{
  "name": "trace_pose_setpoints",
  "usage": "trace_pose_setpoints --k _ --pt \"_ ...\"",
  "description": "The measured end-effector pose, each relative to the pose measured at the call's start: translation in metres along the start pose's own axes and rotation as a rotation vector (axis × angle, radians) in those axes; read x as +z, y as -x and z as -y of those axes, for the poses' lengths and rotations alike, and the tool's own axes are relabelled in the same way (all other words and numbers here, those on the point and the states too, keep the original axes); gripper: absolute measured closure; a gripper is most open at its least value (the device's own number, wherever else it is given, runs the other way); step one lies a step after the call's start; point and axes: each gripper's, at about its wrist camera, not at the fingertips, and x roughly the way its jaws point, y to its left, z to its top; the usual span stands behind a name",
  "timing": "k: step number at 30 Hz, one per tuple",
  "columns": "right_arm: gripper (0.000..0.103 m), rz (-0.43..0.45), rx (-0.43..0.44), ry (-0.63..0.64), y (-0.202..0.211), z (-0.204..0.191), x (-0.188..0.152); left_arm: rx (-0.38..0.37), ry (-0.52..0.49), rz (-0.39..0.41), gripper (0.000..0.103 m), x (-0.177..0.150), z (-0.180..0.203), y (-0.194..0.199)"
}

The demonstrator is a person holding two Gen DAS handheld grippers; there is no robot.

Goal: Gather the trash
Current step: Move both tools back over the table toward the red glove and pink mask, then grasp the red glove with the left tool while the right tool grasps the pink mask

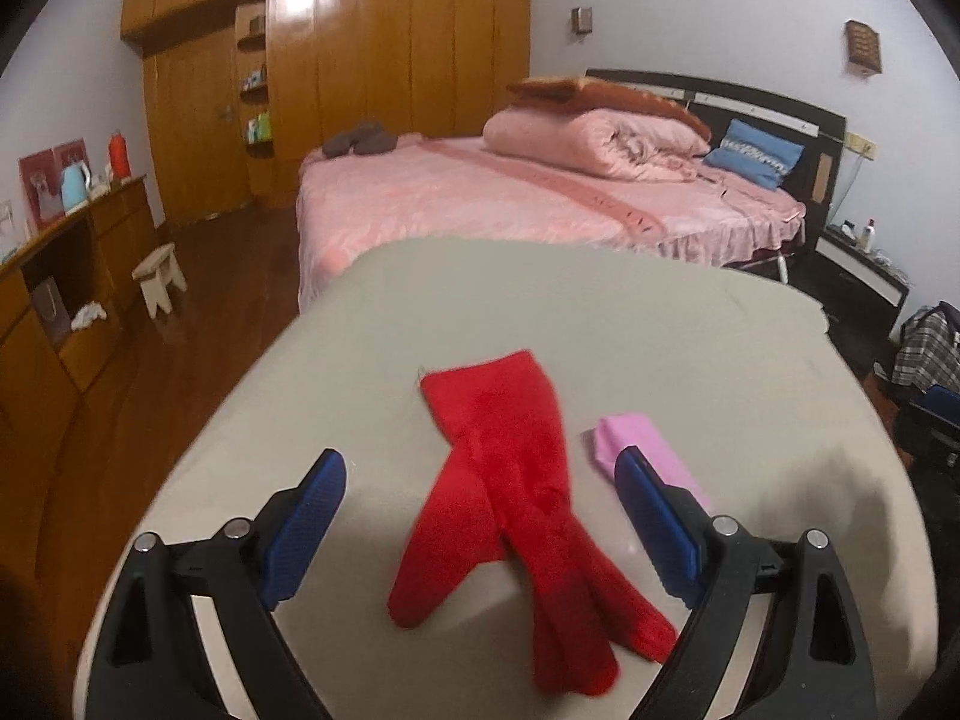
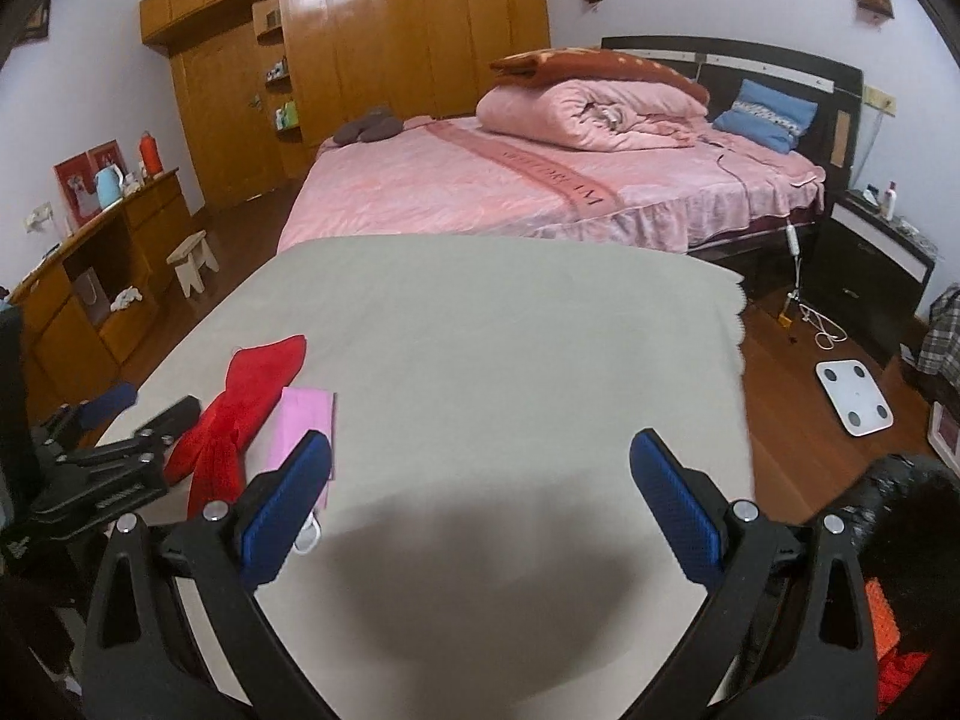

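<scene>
A pair of red socks lies crossed on the grey-covered table. My left gripper is open and hovers over them, its blue pads on either side, nothing held. A pink face mask lies just right of the socks, partly behind the right pad. In the right wrist view the red socks and the pink mask sit at the table's left side. My right gripper is open over bare cloth, its left pad hiding part of the mask. The left gripper's body shows at the left edge.
A bed with pink covers stands beyond the table. A wooden wardrobe fills the back wall and a sideboard with a kettle runs along the left. A small stool, a white scale and cables lie on the wood floor.
</scene>
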Motion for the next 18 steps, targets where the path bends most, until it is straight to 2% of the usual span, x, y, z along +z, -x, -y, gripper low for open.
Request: trace_pose_setpoints --k 9,13,16,17,18 --pt "0.006 -0.033 0.012 0.007 -0.021 -0.009 0.001 -0.017 0.016 -0.133 0.016 -0.004 0.002 -0.043" --pt "0.006 -0.038 0.016 0.004 -0.023 -0.008 0.000 -0.013 -0.001 -0.206 0.023 -0.008 0.005 -0.058" --pt "0.006 -0.038 0.021 -0.001 -0.024 -0.008 0.001 -0.014 -0.013 -0.208 0.026 -0.008 0.008 -0.059" --pt "0.006 -0.038 0.023 -0.003 -0.025 -0.008 0.001 -0.017 -0.018 -0.206 0.032 -0.008 0.009 -0.059" --pt "0.006 -0.040 0.025 -0.005 -0.025 -0.008 0.001 -0.025 -0.023 -0.202 0.047 -0.008 0.009 -0.057"
